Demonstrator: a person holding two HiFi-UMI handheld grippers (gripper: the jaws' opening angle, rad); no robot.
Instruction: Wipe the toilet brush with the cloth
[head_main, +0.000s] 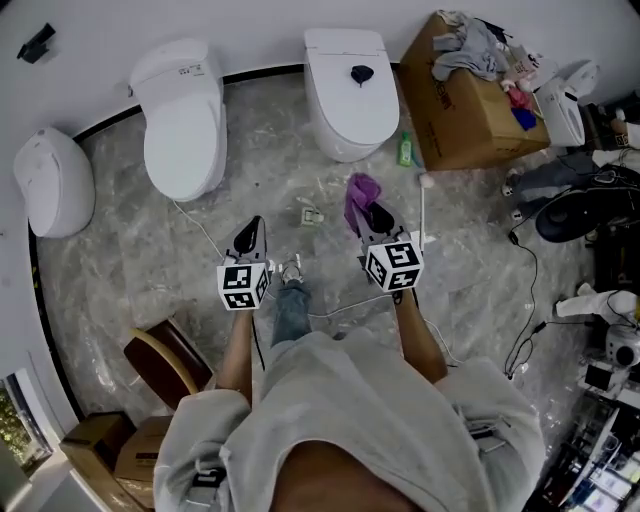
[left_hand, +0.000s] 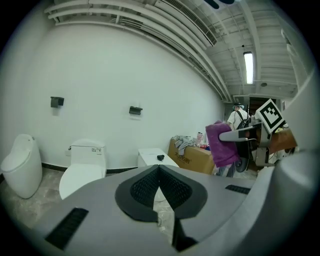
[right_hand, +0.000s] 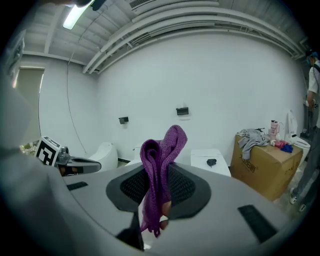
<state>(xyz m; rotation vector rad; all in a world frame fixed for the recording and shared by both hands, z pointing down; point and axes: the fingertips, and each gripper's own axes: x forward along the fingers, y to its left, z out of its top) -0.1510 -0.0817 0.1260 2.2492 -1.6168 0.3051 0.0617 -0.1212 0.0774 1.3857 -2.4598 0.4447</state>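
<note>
My right gripper (head_main: 374, 214) is shut on a purple cloth (head_main: 358, 196), which stands up in folds between the pads (right_hand: 159, 150) and hangs down below them. A thin white rod with a pale knob end, seemingly the toilet brush (head_main: 422, 212), lies on the marble floor just right of that gripper, apart from it. To the left, my left gripper (head_main: 253, 226) is held level above the floor. Its jaws are shut with nothing between them (left_hand: 159, 169). The left gripper view also shows the cloth (left_hand: 222, 144) at its right.
Three white toilets (head_main: 184, 118) (head_main: 349, 88) (head_main: 52, 183) stand along the back wall. A green bottle (head_main: 405, 149) and a cardboard box (head_main: 468, 108) heaped with clothes stand at the right. Cables and equipment crowd the far right. A brown chair (head_main: 162, 362) stands at the lower left.
</note>
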